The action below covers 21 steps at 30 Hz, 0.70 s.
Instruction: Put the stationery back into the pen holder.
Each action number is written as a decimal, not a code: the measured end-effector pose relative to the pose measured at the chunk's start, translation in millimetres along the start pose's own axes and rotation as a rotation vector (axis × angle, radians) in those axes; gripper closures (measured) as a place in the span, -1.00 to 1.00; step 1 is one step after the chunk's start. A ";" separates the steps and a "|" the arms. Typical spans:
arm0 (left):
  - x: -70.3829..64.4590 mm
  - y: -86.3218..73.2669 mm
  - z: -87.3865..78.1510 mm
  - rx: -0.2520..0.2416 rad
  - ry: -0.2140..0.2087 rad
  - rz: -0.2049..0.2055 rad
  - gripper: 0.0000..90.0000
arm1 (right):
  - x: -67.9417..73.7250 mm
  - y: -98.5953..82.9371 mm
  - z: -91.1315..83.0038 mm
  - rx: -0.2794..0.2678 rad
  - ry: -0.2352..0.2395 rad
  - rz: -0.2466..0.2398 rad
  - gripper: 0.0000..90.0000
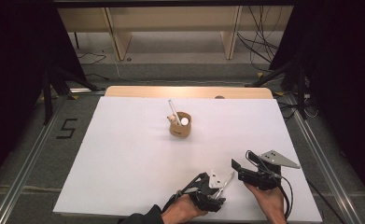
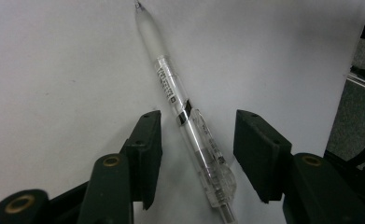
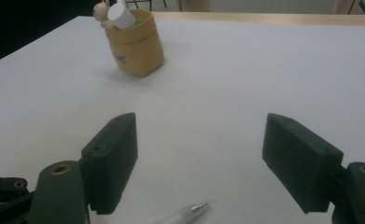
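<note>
Presently the left gripper stands with its jaws spread, one on each side of a clear pen that lies flat on the white table; neither pad touches the barrel, which runs aslant between them with its writing tip pointing away and its clicker end nearest the camera. From the high view the same left gripper sits at the near edge of the table, the pen angled just beside the right gripper. The right gripper is likewise spread and holds nothing; the pen's metal tip shows on the table low between its jaws. Well apart from both, toward the far middle of the table, stands a tan holder, upright, already containing a white pen leaning out of it, a white cylinder and a small wooden figure. Assessment: the work appears to be gathering items into the holder. Some are in; the clear pen remains outside, ungrasped. Outstanding, by judgement: closing on the barrel, lifting, carrying across and dropping it in. Nothing else loose lies on the table.
</note>
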<state>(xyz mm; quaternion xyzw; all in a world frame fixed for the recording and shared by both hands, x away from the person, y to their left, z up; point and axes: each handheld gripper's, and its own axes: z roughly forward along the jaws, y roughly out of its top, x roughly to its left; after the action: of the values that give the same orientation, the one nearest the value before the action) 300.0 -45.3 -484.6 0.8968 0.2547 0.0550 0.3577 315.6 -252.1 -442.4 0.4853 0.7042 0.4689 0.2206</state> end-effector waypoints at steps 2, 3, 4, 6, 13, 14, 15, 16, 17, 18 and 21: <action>-0.8 0.0 0.2 0.001 0.007 0.005 0.17 | 0.1 -0.1 0.1 0.000 0.001 0.000 -0.39; -1.3 0.0 0.3 0.002 0.012 0.011 0.18 | 0.2 -0.2 0.3 0.001 0.001 0.000 -0.39; -1.8 -0.1 0.4 0.001 0.015 0.013 0.19 | 0.3 -0.3 0.4 0.002 0.002 -0.001 -0.39; -2.8 -0.1 0.6 -0.002 0.017 0.015 0.22 | 0.4 -0.5 0.7 0.003 0.002 -0.002 -0.39; -5.4 -0.7 0.9 -0.004 0.039 0.022 0.38 | 0.5 -0.5 0.3 0.002 0.002 -0.001 -0.39; -5.2 -0.7 0.9 -0.004 0.037 0.020 0.41 | 0.5 -0.5 0.2 0.001 0.002 -0.001 -0.39; -5.1 -0.6 0.8 -0.003 0.037 0.019 0.42 | 0.6 -0.5 0.1 0.000 0.002 -0.001 -0.39; -4.9 -0.6 0.7 -0.003 0.037 0.018 0.44 | 0.6 -0.4 0.0 0.000 0.002 -0.001 -0.39; -4.8 -0.8 0.7 -0.003 0.039 0.017 0.46 | 0.6 -0.4 0.1 -0.001 0.003 -0.004 -0.39; -4.4 -0.9 0.5 -0.003 0.042 0.018 0.49 | 0.8 -0.5 0.0 -0.001 0.001 -0.003 -0.39; -3.3 -1.3 0.3 -0.004 0.041 0.009 0.56 | 0.8 -0.5 -0.3 -0.001 0.003 -0.003 -0.39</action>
<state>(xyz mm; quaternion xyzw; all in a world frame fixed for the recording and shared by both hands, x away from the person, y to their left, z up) 296.7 -46.3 -485.3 0.8959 0.2579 0.0757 0.3539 314.7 -251.6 -442.6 0.4836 0.7051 0.4694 0.2205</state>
